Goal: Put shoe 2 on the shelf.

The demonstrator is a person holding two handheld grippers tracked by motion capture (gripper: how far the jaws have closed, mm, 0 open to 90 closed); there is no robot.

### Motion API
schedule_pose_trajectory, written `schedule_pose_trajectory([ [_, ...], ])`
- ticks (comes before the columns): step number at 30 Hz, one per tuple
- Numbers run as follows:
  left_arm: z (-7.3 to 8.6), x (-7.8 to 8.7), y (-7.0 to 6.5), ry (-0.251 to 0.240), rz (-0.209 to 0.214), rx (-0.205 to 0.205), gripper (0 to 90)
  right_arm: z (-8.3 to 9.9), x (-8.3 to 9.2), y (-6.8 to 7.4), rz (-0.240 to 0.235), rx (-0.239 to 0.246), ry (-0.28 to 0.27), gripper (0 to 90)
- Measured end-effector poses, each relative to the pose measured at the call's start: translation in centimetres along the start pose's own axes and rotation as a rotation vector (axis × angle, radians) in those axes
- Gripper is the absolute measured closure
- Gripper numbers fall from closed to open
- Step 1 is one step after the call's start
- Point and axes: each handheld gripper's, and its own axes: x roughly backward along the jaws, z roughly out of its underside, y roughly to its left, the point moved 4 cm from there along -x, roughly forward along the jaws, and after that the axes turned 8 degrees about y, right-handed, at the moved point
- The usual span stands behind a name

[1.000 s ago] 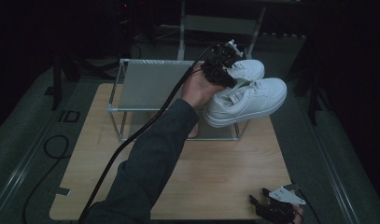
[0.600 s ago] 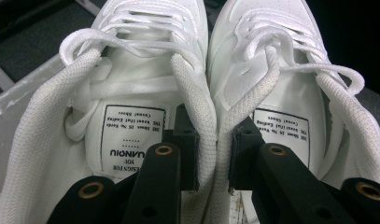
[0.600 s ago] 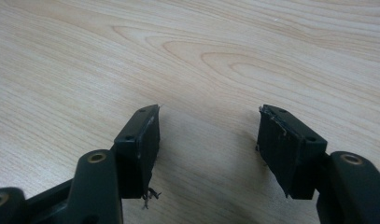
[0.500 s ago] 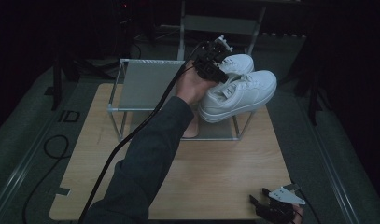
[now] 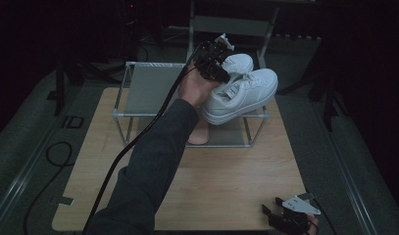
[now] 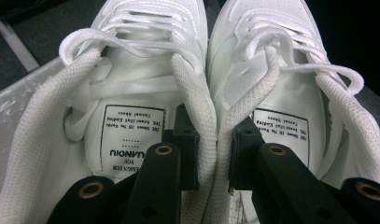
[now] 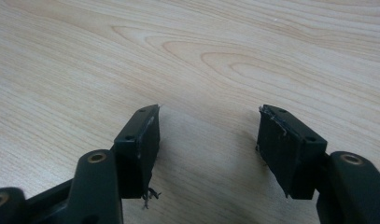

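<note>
Two white sneakers [image 6: 201,93] hang pinched together in the left tongs [image 6: 211,154], one jaw inside each shoe, clamped on the touching inner collars. Their long axes run away from the tongs, toes outward, just over the right end of the wire shelf [image 5: 148,88]. The right tongs [image 7: 208,140] gape wide, empty, over the counter [image 7: 225,56], well apart.

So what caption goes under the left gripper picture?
Left gripper pinching the touching inner collars of two white lace-up sneakers.
</note>
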Motion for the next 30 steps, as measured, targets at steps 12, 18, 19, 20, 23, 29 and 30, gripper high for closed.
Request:
schedule_pose_trajectory([
  [12, 0.3, -0.4, 1.3, 0.008, -0.043, 0.047, 77.4, 0.0, 0.0, 0.0, 0.001, -0.001, 0.0, 38.4],
  [18, 0.5, -0.4, 1.7, 0.009, -0.063, 0.045, 77.3, 0.0, 0.0, 0.0, 0.001, -0.001, -0.001, 38.4],
  [19, 0.5, -0.4, 1.7, 0.009, -0.063, 0.045, 77.3, 0.0, 0.0, 0.0, 0.001, -0.001, -0.001, 38.4],
  [20, 0.5, -0.4, 1.9, 0.006, -0.059, 0.05, 77.3, 0.0, 0.0, 0.0, 0.001, -0.001, -0.001, 38.3],
  [23, 0.5, -0.5, 2.1, 0.0, -0.057, 0.058, 77.3, 0.0, 0.0, 0.0, 0.001, -0.001, 0.0, 38.3],
  [29, 0.8, -0.8, 2.6, 0.001, -0.053, 0.077, 77.3, 0.0, 0.0, 0.0, 0.0, -0.002, -0.001, 38.4],
  [30, 0.8, -0.9, 2.7, 0.002, -0.055, 0.082, 77.3, 0.0, 0.0, 0.0, 0.0, -0.002, -0.001, 38.3],
])
